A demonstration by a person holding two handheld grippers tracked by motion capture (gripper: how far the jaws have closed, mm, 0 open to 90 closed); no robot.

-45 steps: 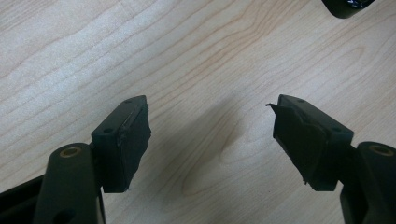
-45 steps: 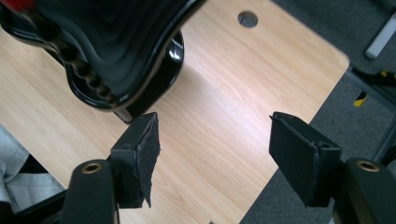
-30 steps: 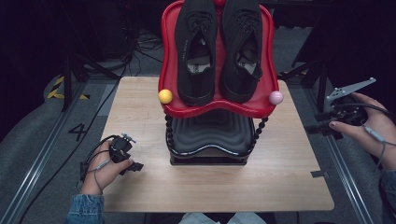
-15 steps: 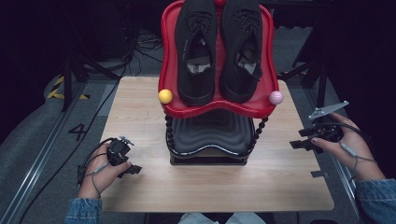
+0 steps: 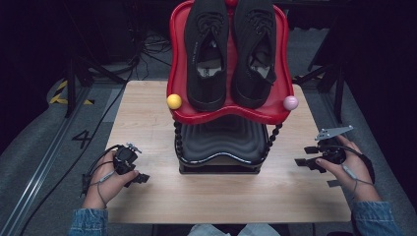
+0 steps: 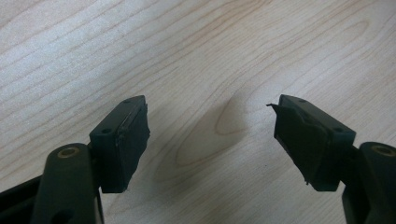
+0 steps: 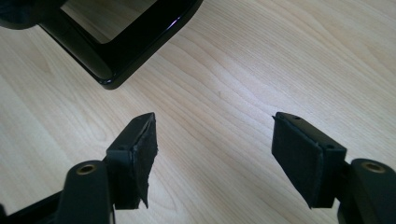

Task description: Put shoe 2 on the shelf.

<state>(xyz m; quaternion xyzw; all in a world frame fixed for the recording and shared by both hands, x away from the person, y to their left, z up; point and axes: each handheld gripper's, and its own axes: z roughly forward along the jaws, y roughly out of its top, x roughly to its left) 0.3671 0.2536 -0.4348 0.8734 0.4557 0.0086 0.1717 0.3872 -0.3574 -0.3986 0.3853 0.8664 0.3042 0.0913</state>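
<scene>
Table (image 5: 147,113) brightly lit, surroundings dark; close views sharp, soft shadows.

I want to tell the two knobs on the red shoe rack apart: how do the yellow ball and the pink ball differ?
The yellow ball sits at the left front corner of the red shelf; the pink ball sits at its right front corner. The yellow one is vivid, the pink one pale. Both are round, look alike in size, and top a beaded black post.

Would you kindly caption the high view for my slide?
Two open grippers, left gripper and right gripper, flank a shoe rack holding black shoes.
</scene>
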